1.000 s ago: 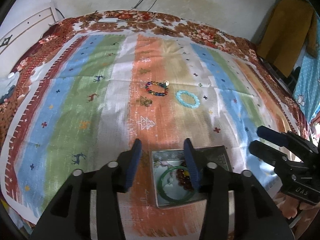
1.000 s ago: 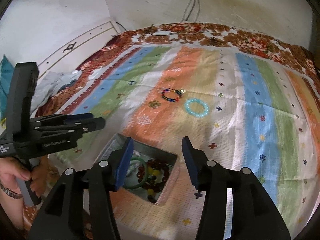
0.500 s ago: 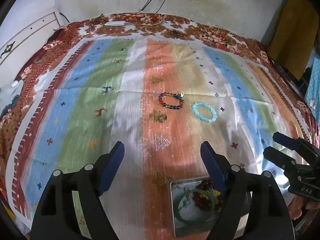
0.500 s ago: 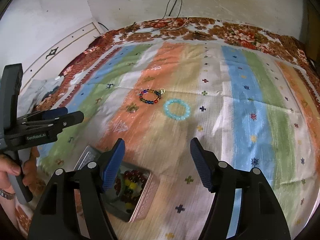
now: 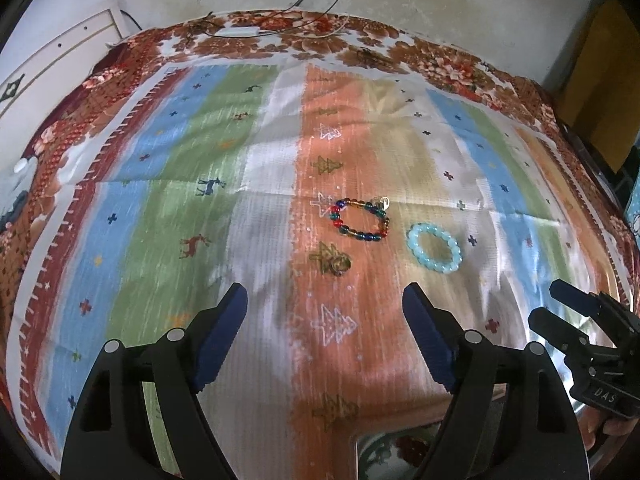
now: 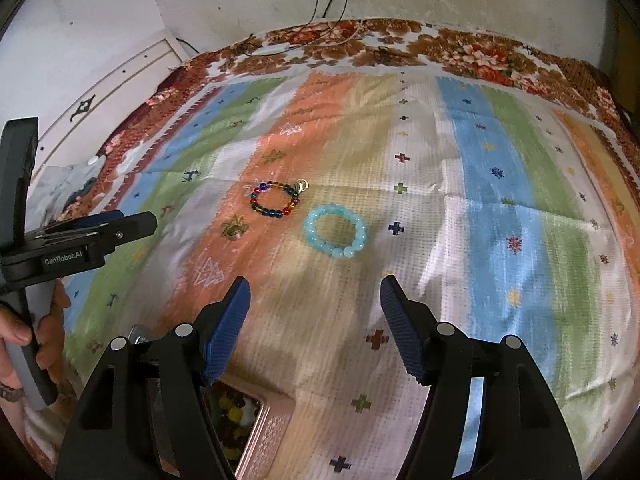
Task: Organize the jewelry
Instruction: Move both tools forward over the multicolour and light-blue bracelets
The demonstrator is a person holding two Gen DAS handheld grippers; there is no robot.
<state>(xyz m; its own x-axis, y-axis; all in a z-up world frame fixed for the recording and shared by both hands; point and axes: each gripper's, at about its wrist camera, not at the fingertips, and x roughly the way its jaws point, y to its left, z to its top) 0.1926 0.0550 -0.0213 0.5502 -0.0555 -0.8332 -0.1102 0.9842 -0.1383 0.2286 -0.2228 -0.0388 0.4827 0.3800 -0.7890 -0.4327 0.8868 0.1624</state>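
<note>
A striped blanket (image 5: 256,208) covers the bed and carries everything in play. At its near edge sits a metal box (image 6: 260,436), mostly hidden under the grippers; beads show inside it, though the blur makes it hard to tell which pieces. Judging by that, part of the sorting looks done. Both grippers hover above the blanket with nothing between their fingers: the left gripper (image 5: 324,336) has its fingers spread wide, and the right gripper (image 6: 314,324) is likewise spread. Two pieces are left out, well ahead of the box: a pale blue bracelet (image 6: 335,231) and, just beside it, a multicoloured bracelet (image 6: 274,201) with a small clasp. Both probably still need moving into the box.
</note>
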